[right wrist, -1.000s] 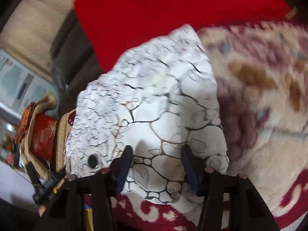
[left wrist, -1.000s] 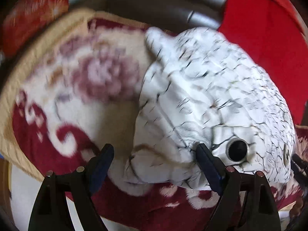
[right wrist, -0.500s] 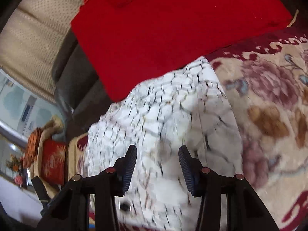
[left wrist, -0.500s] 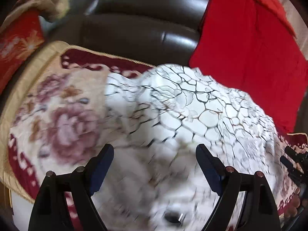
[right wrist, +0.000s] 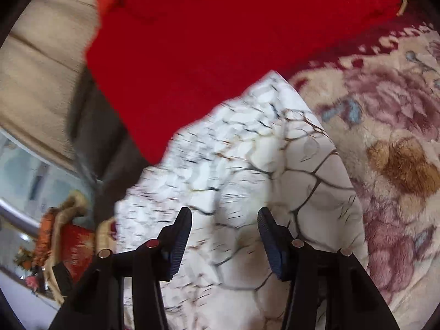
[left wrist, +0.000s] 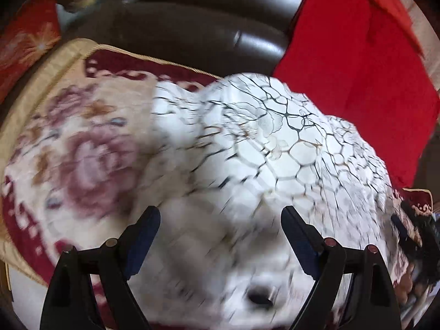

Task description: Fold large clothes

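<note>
Near both tongs, the white garment point(left wrist: 275, 148) blurs, its lower edge cut off.

Garment point(left wrist: 288, 148): white cloth, matt and smooth, with a fine dark crackle print; a glossy dark round fitting near its close edge, blurred. Floral blanket point(left wrist: 82, 148) beneath: plush pile, matt and fuzzy. Sofa point(left wrist: 209, 27) at the far side: dark brown leather-like upholstery, glossy with highlights. Red cloth point(right wrist: 233, 41): plain matt fabric. Gripper fingers point(right wrist: 277, 244): black matt plastic with ribbed dark-blue pads and small metal studs.
</note>
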Tool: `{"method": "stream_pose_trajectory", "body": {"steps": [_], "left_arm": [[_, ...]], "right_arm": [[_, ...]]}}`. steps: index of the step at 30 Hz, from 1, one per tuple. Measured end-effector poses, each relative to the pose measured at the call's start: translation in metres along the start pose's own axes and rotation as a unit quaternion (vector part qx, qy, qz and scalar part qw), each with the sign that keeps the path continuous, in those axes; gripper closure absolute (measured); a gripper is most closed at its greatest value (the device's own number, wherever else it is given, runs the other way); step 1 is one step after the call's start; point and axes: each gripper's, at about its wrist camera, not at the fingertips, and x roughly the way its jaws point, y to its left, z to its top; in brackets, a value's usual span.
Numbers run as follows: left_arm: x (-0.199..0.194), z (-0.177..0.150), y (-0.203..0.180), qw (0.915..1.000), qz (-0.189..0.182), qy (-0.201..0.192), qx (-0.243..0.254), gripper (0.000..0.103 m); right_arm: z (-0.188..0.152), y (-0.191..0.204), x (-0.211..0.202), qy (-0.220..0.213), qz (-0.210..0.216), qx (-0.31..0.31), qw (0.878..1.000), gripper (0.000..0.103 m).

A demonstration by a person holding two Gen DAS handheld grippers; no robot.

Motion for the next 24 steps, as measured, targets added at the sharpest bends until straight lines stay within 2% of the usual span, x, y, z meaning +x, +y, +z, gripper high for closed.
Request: {"method": "stream_pose_trajectory", "body": {"steps": [2,4,7,12,14,17,18,19,22,24], "left_arm": [[-0.020,-0.018,0.015,0.9998,-0.003,-0.015,-0.012,0.013],[-0.035,-0.039,0.034,0.9987,-0.010,-0.022,-0.044,0.013],[-0.041,-0.062,0.055,0.9951,-0.020,-0.015,-0.095,0.013],[-0.028,-0.099,0.076,0.9773,-0.067,-0.021,-0.200,0.013],[-0.018,-0.103,0.074,0.9723,-0.087,-0.013,-0.217,0.013],[-0.002,-0.099,0.069,0.9689,-0.098,-0.009,-0.227,0.013],[0.002,-0.097,0.069,0.9677,-0.096,-0.005,-0.233,0.013],[0.005,-0.095,0.069,0.9660,-0.093,-0.004,-0.241,0.013],[0.000,-0.089,0.066,0.9637,-0.106,-0.022,-0.244,0.013],[0.004,-0.085,0.064,0.9617,-0.119,-0.013,-0.247,0.013]], "right_arm": [[-0.001,0.011,-0.011,-0.019,0.007,-0.032,0.999,0.047],[-0.004,0.018,-0.020,-0.031,0.025,-0.046,0.998,0.047],[-0.013,0.022,-0.021,-0.010,0.051,-0.043,0.998,0.046],[-0.029,0.028,-0.020,0.011,0.056,-0.055,0.997,0.046],[-0.031,0.025,-0.015,0.019,0.038,-0.055,0.998,0.046],[-0.033,0.000,0.018,0.090,0.002,0.000,0.996,0.050],[-0.033,-0.006,0.024,0.104,-0.005,0.013,0.994,0.056],[-0.033,-0.008,0.025,0.106,-0.013,0.014,0.994,0.060],[-0.034,-0.001,0.021,0.097,-0.015,-0.007,0.995,0.060],[-0.036,0.001,0.024,0.094,-0.020,-0.013,0.995,0.060]]}}
